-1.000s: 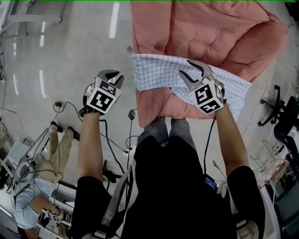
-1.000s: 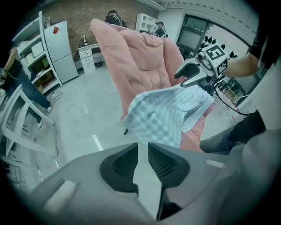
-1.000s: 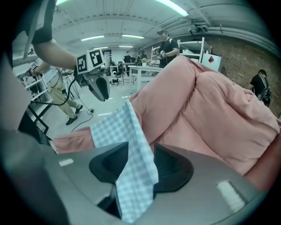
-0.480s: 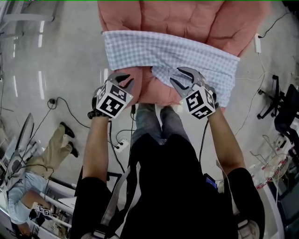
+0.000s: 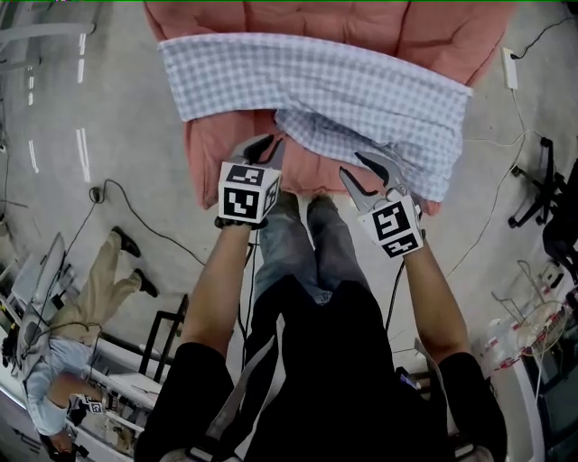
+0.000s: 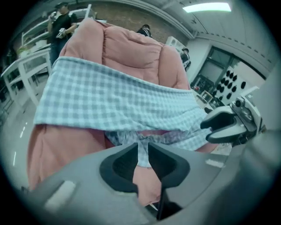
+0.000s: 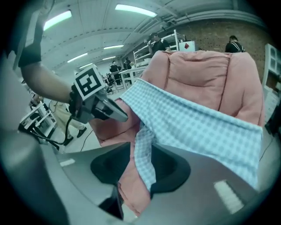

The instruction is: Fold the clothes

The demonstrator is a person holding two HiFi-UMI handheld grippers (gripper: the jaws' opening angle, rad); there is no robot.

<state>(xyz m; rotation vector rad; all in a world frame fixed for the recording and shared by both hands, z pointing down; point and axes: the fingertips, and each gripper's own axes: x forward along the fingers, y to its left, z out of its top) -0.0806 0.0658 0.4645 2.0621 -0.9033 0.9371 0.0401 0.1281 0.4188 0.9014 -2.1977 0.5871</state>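
The left tongs (image 5: 265,144) stand only a crack apart at the near edge of the bench (image 5: 406,23), which is covered in pink quilting. Through the narrow slot a strip of the checked garment (image 5: 343,90) and some pink padding show beyond, and the pads press on nothing that can be seen. The right tongs (image 5: 354,167) are wider set and have just been closing. A bunched fold of the garment runs between their pads, pinched there and drawn up toward the rest of the cloth. The garment lies flat across the bench with its long axis running from side to side in the head view, the right end sloping a little nearer the person and hanging over the bench's edge. It is pale blue and white in small checks, thin and soft. Its far edge is fairly straight, and a rumpled flap along the near side is doubled over toward the two tongs.
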